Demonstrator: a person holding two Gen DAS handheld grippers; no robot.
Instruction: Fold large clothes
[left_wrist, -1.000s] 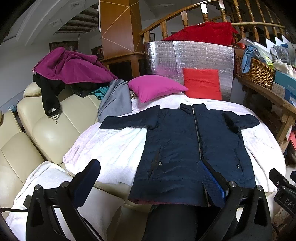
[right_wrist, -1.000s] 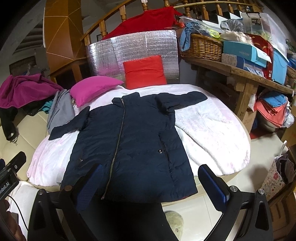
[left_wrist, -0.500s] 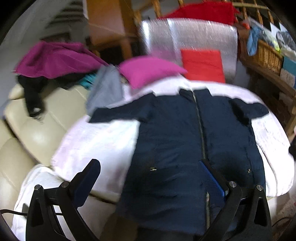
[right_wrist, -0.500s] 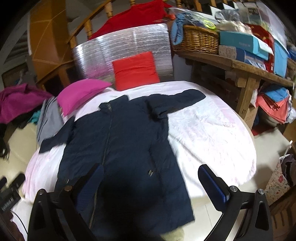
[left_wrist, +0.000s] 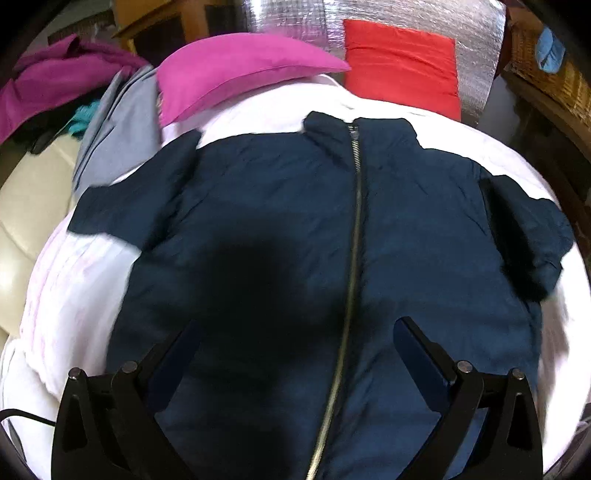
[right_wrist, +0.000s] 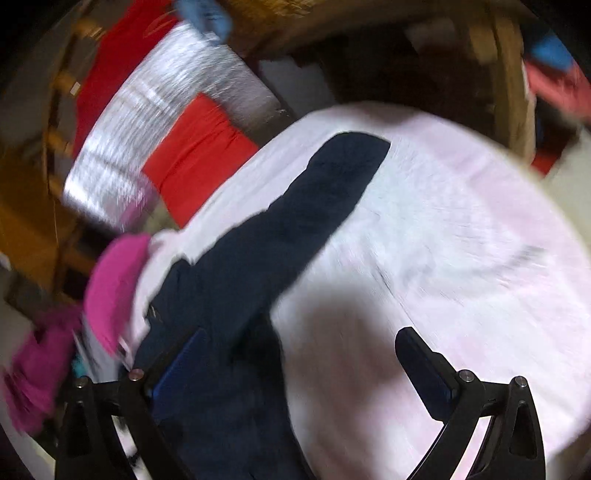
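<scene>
Between the spread jaws of the left gripper (left_wrist: 295, 354): navy zip jacket (left_wrist: 332, 229), flat on pale pink blanket (left_wrist: 74, 280). Right gripper (right_wrist: 299, 358) also spread wide, jacket sleeve (right_wrist: 314, 206) ahead of its left jaw.

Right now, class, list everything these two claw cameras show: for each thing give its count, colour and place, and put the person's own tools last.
jacket: one, navy, zipped, spread flat on the blanket, sleeves out to both sides.
blanket: one, pale pink-white, covering the round surface under the jacket.
pink cushion: one, magenta, beyond the jacket's collar.
red cushion: one, red, leaning on the foil panel.
foil panel: one, silver, standing at the back.
grey garment: one, grey, far left beside the pink cushion.
wicker basket: one, brown, far right.
left claw: one, black, open above the jacket's front.
right claw: one, black, open near the jacket's sleeve.
</scene>
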